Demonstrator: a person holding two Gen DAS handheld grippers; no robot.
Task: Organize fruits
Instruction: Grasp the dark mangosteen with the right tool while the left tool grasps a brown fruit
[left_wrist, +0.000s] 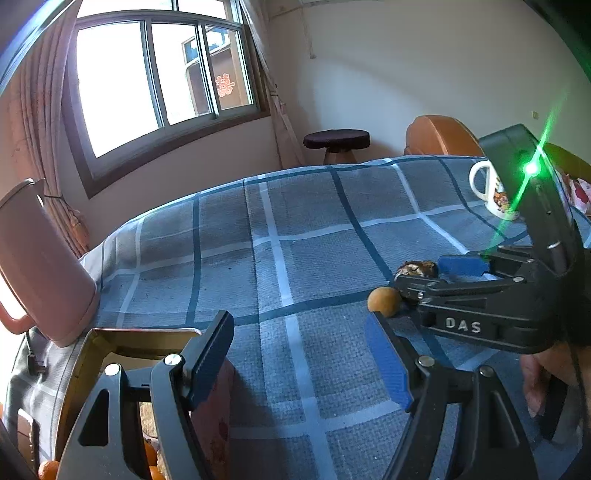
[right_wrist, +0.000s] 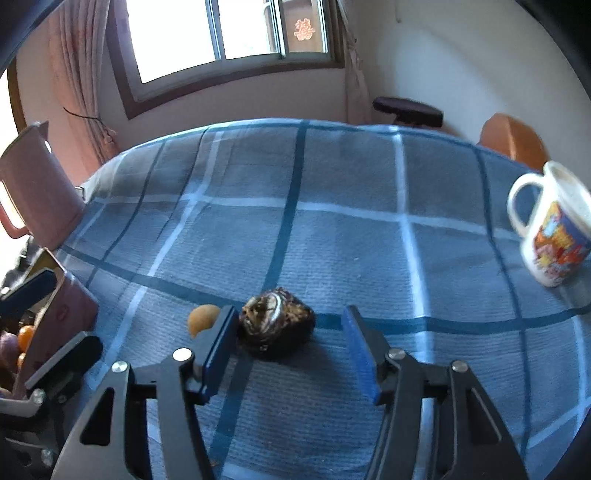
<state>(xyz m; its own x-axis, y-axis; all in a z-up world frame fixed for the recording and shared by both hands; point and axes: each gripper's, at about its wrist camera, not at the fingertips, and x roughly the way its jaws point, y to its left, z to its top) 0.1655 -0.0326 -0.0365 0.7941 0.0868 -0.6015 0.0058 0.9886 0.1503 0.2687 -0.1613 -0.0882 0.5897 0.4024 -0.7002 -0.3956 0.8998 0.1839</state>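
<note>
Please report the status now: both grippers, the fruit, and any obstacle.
Left gripper open, empty, beside fruit box. Right gripper open around dark fruit, pads not pressing. Small brown fruit close outside its left finger.

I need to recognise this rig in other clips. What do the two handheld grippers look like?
Both are black plastic frames with triangular cut-outs and silver pivot bolts. Each finger carries a flat blue pad. The right gripper shows white letters DAS on its side and a glowing green light on its upright black body.

Bright window (left_wrist: 155, 77), pink curtain (left_wrist: 40, 122), dark stool (left_wrist: 336, 142)
</note>
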